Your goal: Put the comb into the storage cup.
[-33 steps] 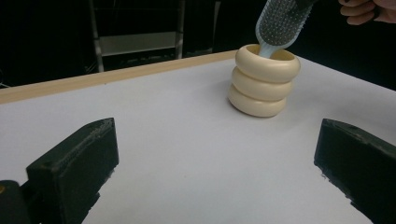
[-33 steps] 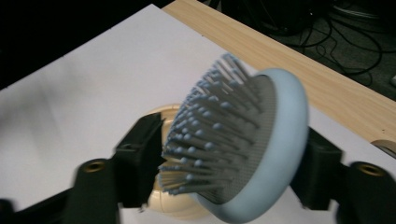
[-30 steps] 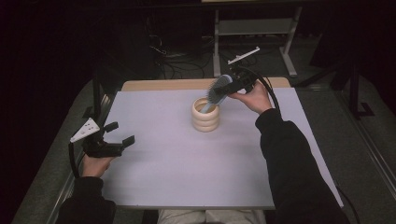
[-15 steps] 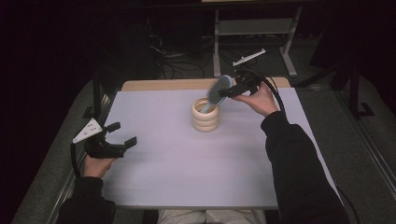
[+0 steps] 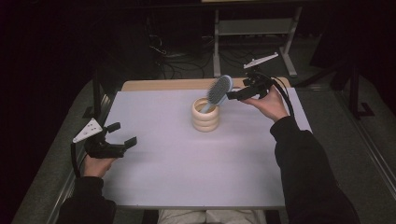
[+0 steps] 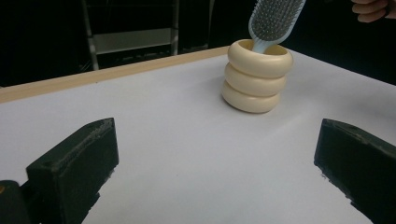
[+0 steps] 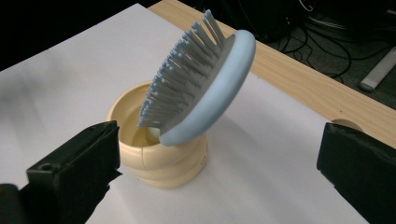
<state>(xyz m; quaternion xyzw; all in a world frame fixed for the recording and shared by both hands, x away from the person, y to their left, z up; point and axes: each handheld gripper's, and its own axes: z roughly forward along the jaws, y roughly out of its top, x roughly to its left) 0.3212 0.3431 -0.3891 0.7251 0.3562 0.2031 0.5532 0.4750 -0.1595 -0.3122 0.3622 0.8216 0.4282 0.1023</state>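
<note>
A cream ribbed cup (image 5: 205,114) stands on the white table top (image 5: 187,172), toward the far middle. A light blue hairbrush (image 5: 219,89) rests in it handle down, its bristled head leaning out to the right. My right gripper (image 5: 237,93) hovers just right of the brush head, its jaws having just been opening. In the right gripper view the gripper (image 7: 219,140) is open, with the brush (image 7: 201,79) and the cup (image 7: 159,154) beyond its jaws and nothing pressed between them. At the table's left edge my left gripper (image 5: 123,134) is held open and empty, facing the cup (image 6: 257,77).
A wooden strip (image 5: 159,85) runs along the table's far edge. Behind it, on the dark floor, are a metal stand (image 5: 252,28) and loose cables (image 5: 173,56). Dark grey ledges flank the table on both sides.
The right gripper's jaws have spread apart and let go of the brush head, and the hand has drawn back to the right. The brush stays leaning in the cup. The left gripper has not moved.
</note>
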